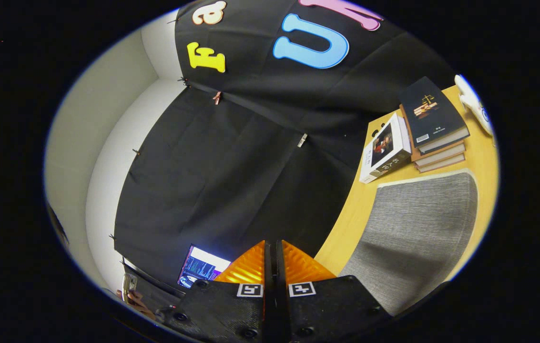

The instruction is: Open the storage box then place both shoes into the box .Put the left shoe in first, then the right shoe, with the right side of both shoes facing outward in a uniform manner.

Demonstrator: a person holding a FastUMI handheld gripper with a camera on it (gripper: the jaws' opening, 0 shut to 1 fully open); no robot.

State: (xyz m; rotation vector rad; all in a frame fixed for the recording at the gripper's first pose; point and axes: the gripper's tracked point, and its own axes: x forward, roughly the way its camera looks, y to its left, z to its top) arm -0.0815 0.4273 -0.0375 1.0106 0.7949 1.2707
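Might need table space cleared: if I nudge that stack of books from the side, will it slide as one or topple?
The stack of books lies flat, so probably won't topple. Its edges sit offset, so the top book may shear off. The hand-held gripper is shut, empty.

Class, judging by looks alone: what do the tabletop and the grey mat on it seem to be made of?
Tabletop: probably wood or wood-look laminate, with a smooth, pale yellow-brown, matt surface. Grey mat: seemingly woven fabric or felt, showing fine ribbed texture. The tongs are closed, holding nothing.
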